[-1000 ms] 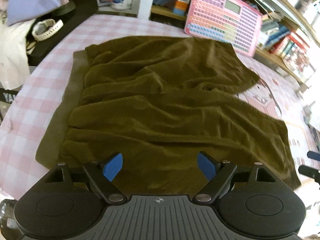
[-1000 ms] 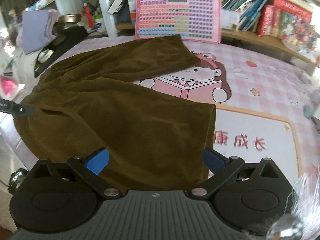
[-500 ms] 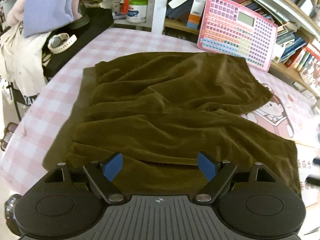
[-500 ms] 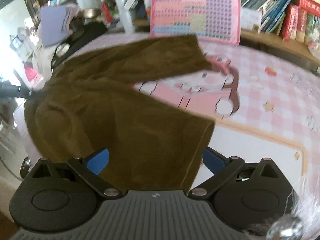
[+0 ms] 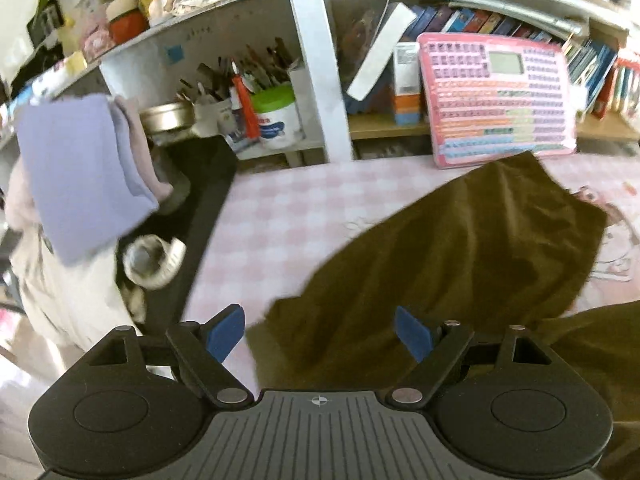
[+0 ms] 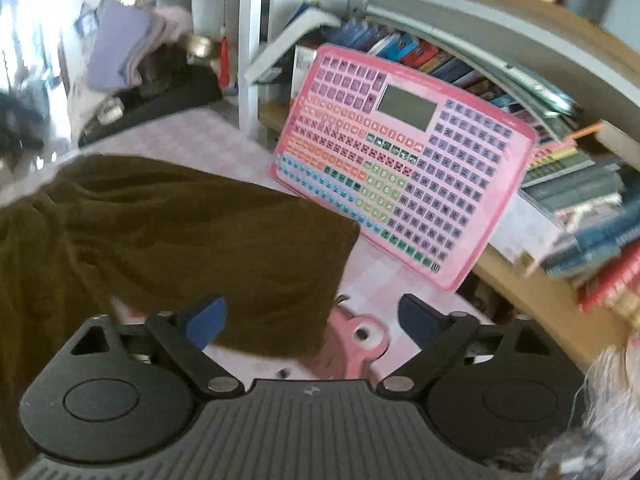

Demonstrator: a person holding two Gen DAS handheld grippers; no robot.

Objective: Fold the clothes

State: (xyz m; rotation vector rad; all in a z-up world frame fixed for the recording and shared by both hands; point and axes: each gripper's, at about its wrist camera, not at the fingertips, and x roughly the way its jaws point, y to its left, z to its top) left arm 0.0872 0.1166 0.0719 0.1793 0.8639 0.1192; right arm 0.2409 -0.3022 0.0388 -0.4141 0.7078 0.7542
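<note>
Here the brown garment (image 5: 460,264) lies rumpled on the pink-checked table (image 5: 280,216), both the left tongs (image 5: 320,334) and right tongs (image 6: 314,316) gaping wide and empty above it, so a careless pinch might gather creases into any fold.

1. The left tongs (image 5: 319,334) are showing a black body with a ribbed grey centre plate carrying a small white crosshair mark.
2. A round black disc is sitting on each side of that plate, with a triangular cut-out in the housing above it.
3. Two black link arms are angling outward, each pinned by a silver screw at its base and a smaller one near its tip.
4. The left fingers (image 5: 226,332) are wearing blue pads.
5. The right tongs (image 6: 312,320) are showing the same black body, ribbed plate, discs, silver screws and blue-padded fingers (image 6: 206,318).
6. Pale fuzzy fibres are showing at the lower right edge of the right view; what they belong to cannot be told.
</note>
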